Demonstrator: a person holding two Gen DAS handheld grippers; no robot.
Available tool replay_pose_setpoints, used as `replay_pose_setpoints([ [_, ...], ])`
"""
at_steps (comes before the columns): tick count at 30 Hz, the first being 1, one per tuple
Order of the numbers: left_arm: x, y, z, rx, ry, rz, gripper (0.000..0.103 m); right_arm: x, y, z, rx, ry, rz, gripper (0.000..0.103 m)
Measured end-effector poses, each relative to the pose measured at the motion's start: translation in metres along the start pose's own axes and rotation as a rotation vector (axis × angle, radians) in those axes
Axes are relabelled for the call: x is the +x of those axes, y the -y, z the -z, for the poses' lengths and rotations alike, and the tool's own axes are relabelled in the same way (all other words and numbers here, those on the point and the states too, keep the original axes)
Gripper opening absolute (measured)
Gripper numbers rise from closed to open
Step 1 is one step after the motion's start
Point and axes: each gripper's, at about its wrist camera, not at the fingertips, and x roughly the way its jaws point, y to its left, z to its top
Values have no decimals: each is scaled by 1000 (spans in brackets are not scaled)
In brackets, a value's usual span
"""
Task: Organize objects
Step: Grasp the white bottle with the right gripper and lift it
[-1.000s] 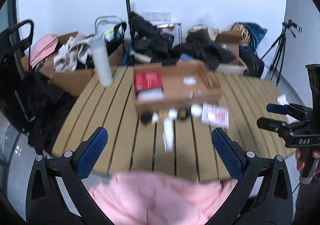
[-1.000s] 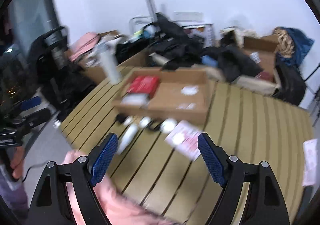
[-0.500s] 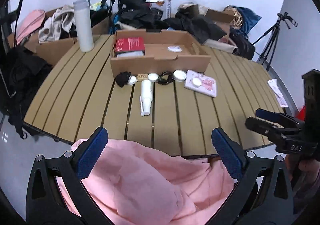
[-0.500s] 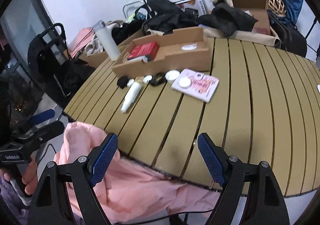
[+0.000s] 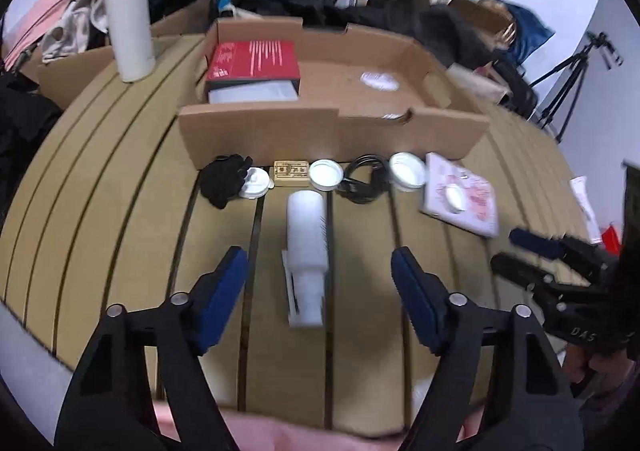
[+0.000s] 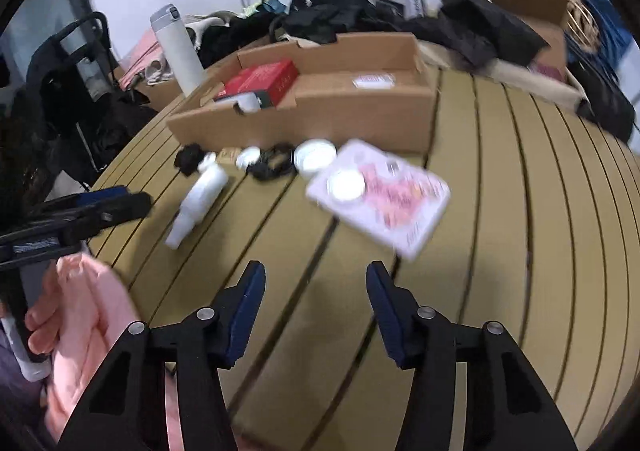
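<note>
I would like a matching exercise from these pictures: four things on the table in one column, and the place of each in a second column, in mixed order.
Things:
1. red box
2. white tumbler
3. white bottle
4. pink booklet

Places:
A. lying on the slats, ahead of the open left gripper
B. inside the cardboard tray, at its left end
C. flat on the table, a small white lid on top
D. upright, left of the tray

Pairs: 1-B, 2-D, 3-A, 4-C
</note>
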Motion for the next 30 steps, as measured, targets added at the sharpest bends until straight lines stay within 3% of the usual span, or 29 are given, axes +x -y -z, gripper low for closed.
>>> replay_pose_setpoints([
  [3,26,-1,-7,1,-48,-11,57,20,3,-17,-26,6,44,56],
  [6,41,-2,-9,1,-80,-16,41,40,8,-29,-33,-1,68,46],
  [8,45,-2,-8,4,-91,-9,24,51,9,-32,-51,-10,81,40],
  [9,46,-2,-7,7,-91,-10,24,55,9,-32,-60,-10,84,33],
  [16,32,-2,-6,2,-70,-40,24,53,9,-34,-65,-4,105,32],
  [23,-52,8,22,-47,1,-17,24,-19,-5,-12,-53,44,89,32],
  [30,-106,29,65,-48,9,47,24,-86,-25,47,-41,45,52,32],
])
